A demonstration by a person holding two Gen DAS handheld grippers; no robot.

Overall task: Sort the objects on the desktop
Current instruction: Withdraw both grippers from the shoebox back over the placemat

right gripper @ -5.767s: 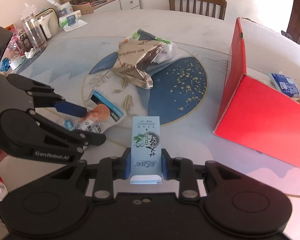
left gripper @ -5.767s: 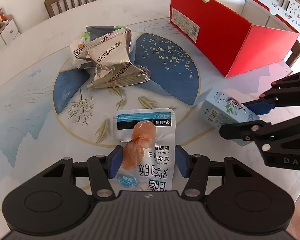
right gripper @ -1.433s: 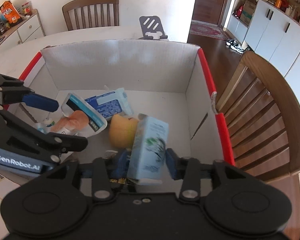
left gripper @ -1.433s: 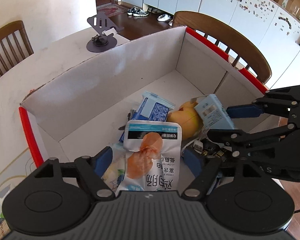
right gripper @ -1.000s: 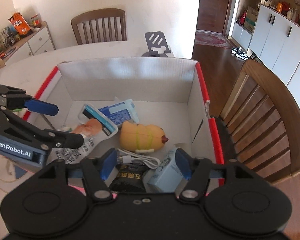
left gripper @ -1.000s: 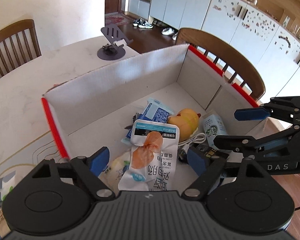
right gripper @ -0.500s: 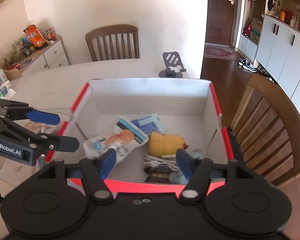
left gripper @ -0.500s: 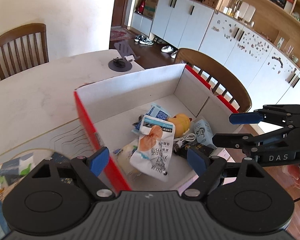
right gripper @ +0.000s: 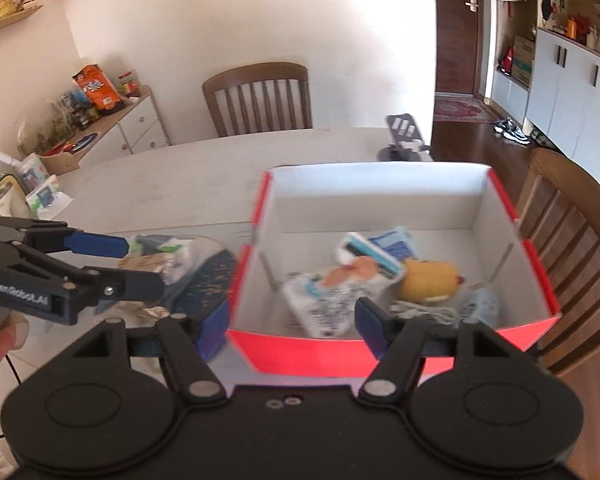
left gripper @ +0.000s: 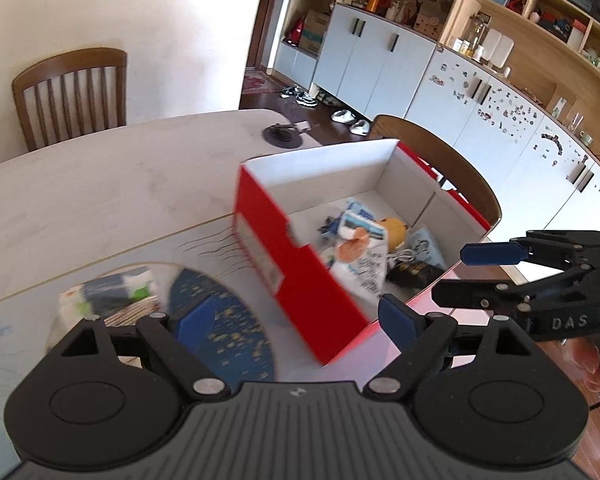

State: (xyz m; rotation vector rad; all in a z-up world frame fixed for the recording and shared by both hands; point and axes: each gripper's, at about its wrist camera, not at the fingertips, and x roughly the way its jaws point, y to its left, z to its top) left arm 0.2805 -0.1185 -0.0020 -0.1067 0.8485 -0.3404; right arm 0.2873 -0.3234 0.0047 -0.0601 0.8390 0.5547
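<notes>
Left gripper (left gripper: 296,320): jaws spread wide, just been opening, nothing between them.
Right gripper (right gripper: 292,320): jaws well apart, just been opening, holding nothing.
Red box (right gripper: 380,354): on the surface (left gripper: 100,192), at 12 o'clock of the right gripper.
Chicken pouch (right gripper: 332,288): lying inside the box, touching the yellow plush toy (right gripper: 430,282) at its 3 o'clock.
Pale blue carton (right gripper: 480,306): in the box's near right corner.
Foil packets (left gripper: 112,300): on the surface outside the box, blurred.
</notes>
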